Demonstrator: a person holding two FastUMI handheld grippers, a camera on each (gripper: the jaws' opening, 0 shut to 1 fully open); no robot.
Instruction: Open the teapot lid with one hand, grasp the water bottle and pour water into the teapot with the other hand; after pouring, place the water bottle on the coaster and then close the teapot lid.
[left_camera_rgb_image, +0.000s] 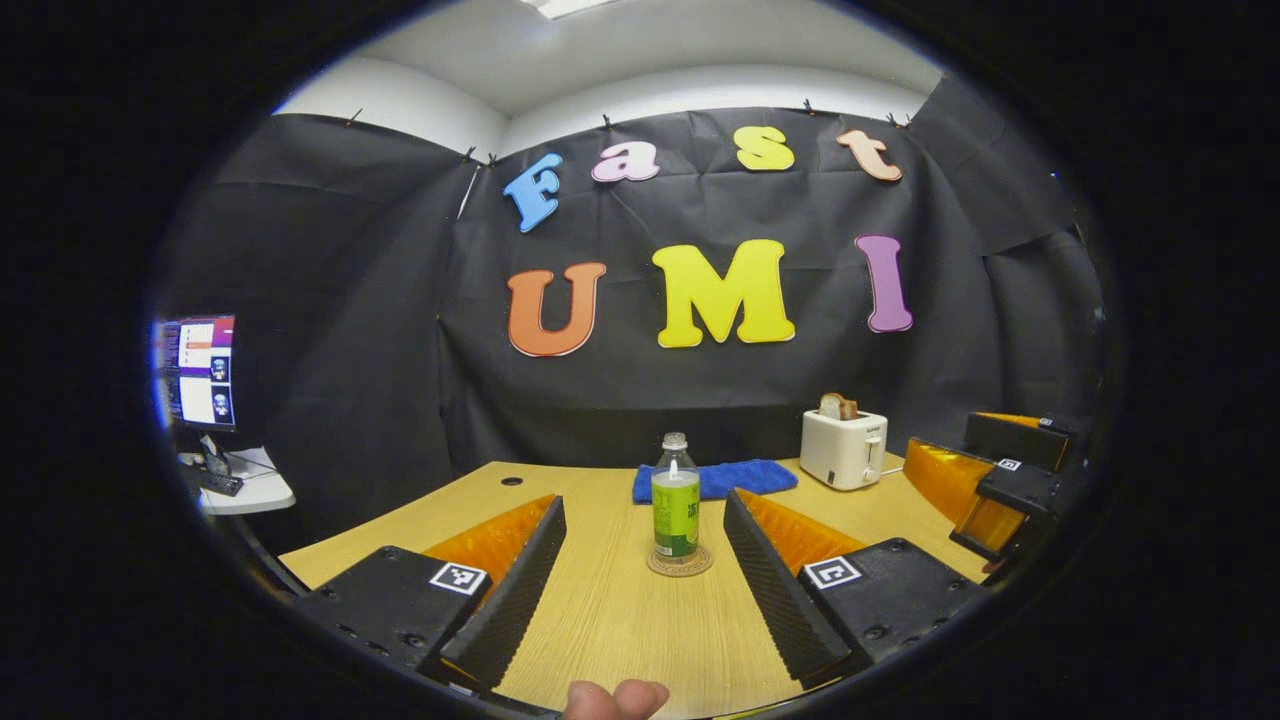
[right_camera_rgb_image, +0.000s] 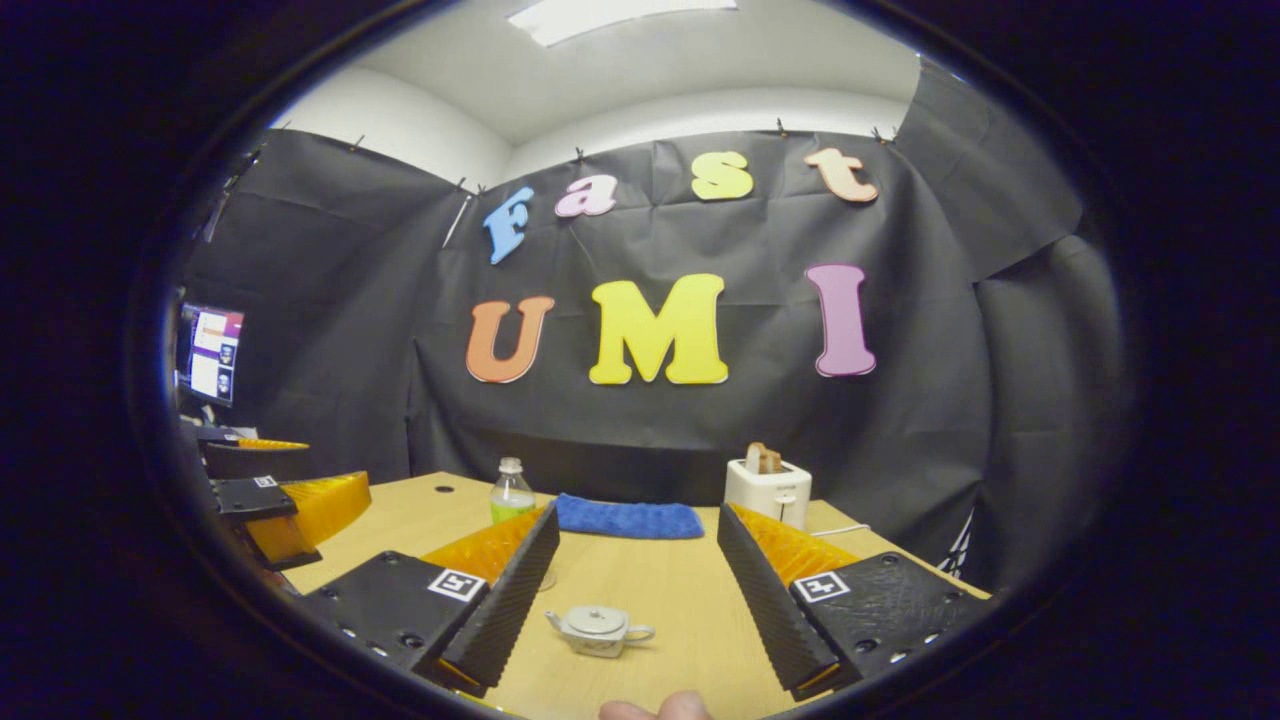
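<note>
**Both grippers spread wide over the table, bottle on its coaster, teapot lid on**

In the left gripper view, the left gripper (left_camera_rgb_image: 645, 575) has its fingers wide apart, holding nothing. Between them, at twelve o'clock, the clear plastic water bottle with a green label (left_camera_rgb_image: 676, 500) stands upright on a round woven coaster (left_camera_rgb_image: 680, 564) on the light wooden table (left_camera_rgb_image: 620, 630). A folded blue cloth (left_camera_rgb_image: 730, 479) lies behind it at one o'clock, a white toaster holding a slice of bread (left_camera_rgb_image: 843, 447) at two o'clock.

In the right gripper view, the right gripper (right_camera_rgb_image: 638, 590) is likewise spread and empty. The small silver metal teapot (right_camera_rgb_image: 598, 630) sits on the table between its fingers, lid on, touching neither. The bottle stands at eleven o'clock, partly behind the left-hand finger.
</note>
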